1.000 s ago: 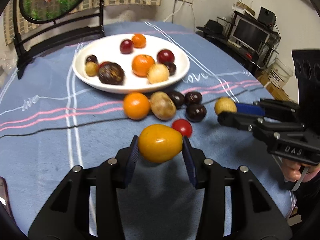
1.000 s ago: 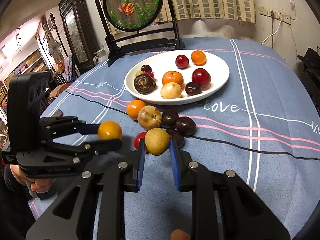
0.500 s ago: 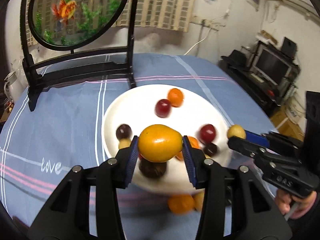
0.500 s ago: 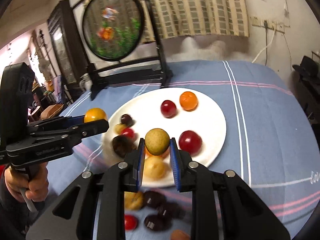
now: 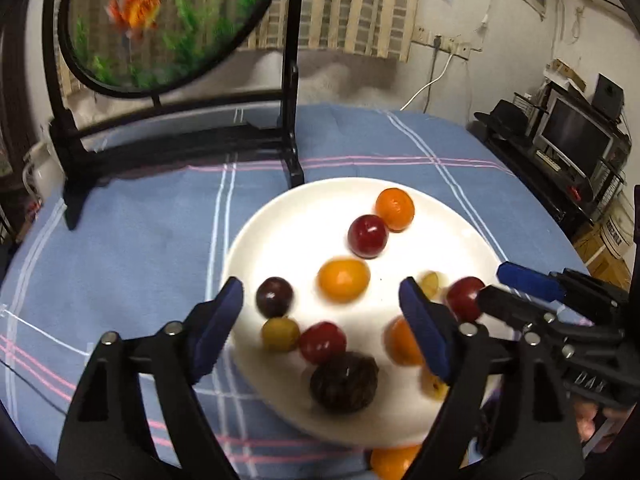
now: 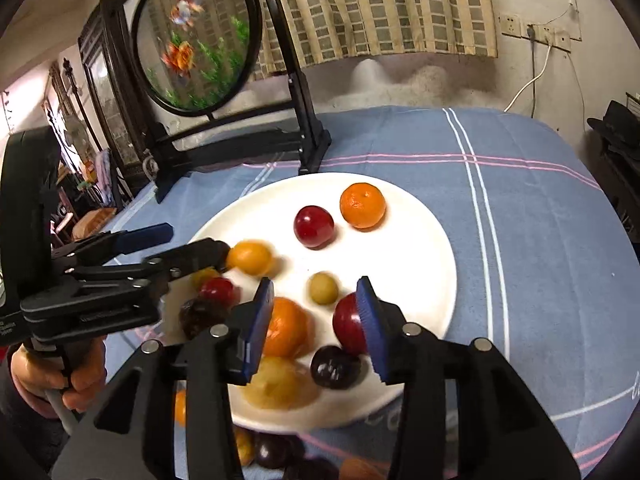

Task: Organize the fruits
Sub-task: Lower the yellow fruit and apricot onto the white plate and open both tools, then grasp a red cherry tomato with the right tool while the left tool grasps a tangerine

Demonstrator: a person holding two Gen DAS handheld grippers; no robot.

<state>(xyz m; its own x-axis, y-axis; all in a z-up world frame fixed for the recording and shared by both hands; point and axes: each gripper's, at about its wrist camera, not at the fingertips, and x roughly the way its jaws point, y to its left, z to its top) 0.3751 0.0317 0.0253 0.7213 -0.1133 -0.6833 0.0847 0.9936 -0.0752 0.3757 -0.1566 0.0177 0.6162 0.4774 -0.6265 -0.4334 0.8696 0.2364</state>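
Judging progress: about a dozen fruits lie on the plate (image 5: pixel 256 240).
Claws: your left gripper (image 5: pixel 320 312) and right gripper (image 6: pixel 316 312) are wide, empty.
Remaining: fruits (image 6: pixel 276 452) at 6 o'clock on the cloth (image 6: pixel 540 240).

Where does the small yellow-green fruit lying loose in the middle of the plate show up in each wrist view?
Left wrist: small yellow-green fruit, right of centre, partly behind the left gripper finger.
Right wrist: centre, between the right gripper fingers.
Shared landmark: mandarin at the white plate far edge.
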